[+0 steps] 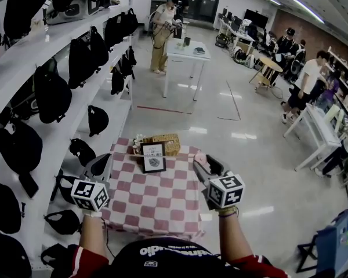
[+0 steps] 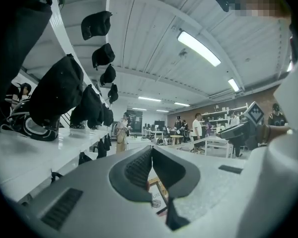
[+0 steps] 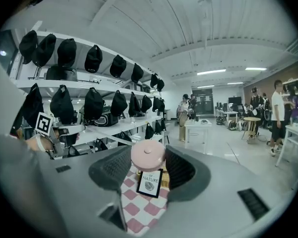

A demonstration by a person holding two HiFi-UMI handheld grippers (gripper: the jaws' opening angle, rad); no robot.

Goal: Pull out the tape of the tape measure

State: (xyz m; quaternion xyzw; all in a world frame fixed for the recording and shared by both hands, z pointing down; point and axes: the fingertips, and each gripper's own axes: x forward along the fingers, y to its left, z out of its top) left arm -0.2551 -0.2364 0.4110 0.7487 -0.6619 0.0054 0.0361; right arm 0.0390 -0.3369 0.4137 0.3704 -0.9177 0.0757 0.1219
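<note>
right gripper view: the right gripper (image 3: 148,158) clamps the pink round tape measure (image 3: 148,152) between its pads. a framed sign (image 3: 150,182) on the checkered table (image 3: 140,209) shows at six o'clock. the left gripper (image 2: 152,153) is closed and empty.

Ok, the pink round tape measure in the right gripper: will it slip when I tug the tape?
Probably stiff: the tape measure looks undeformed in the right gripper. Its smooth, curved case could twist or slip, since the pads seem to meet only its rim. It looks small, so likely light.
</note>
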